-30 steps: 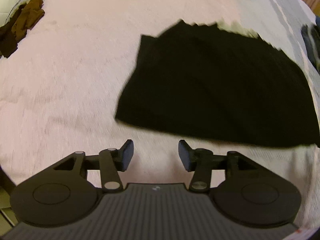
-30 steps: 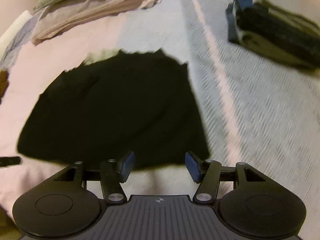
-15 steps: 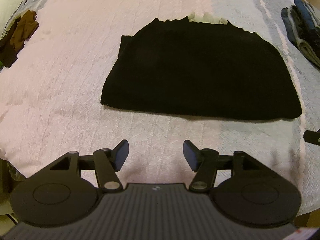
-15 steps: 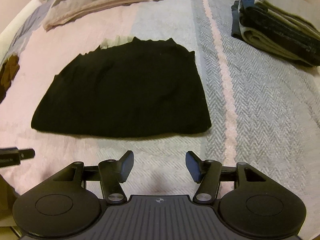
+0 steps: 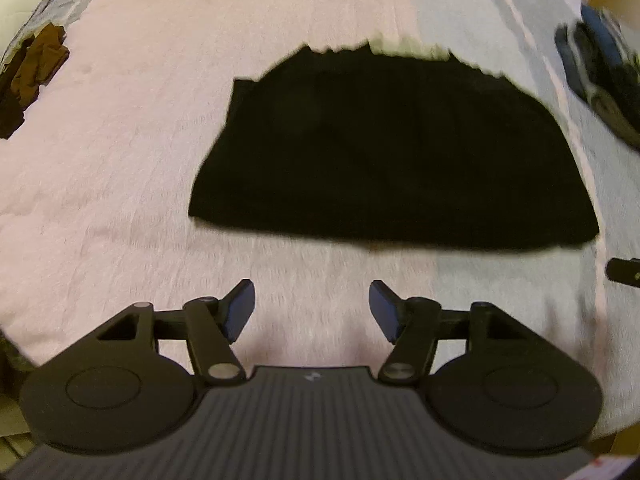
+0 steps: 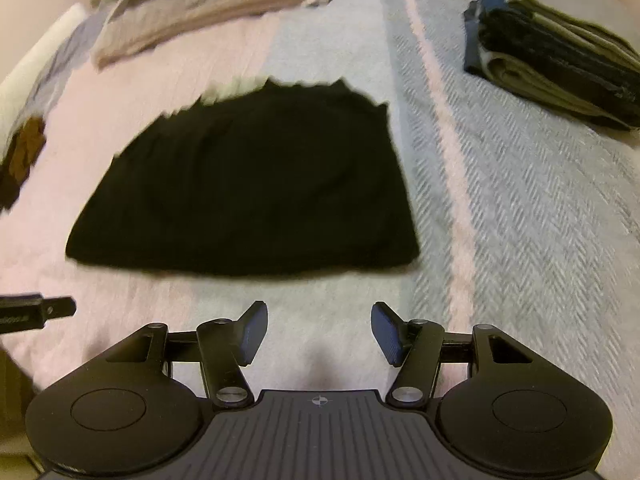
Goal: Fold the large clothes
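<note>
Lying flat mid-bed, the black garment [image 5: 384, 152] sits folded to a rough trapezoid on the blanket [image 5: 120, 160], a pale edge peeking out at its far side, while the left gripper [image 5: 311, 306] and right gripper [image 6: 318, 330] hover short of its near hem, both spread wide and empty. A pinch catching only the top layer (several appear stacked) could drag the fold apart; snagging blanket would spoil it too.
</note>
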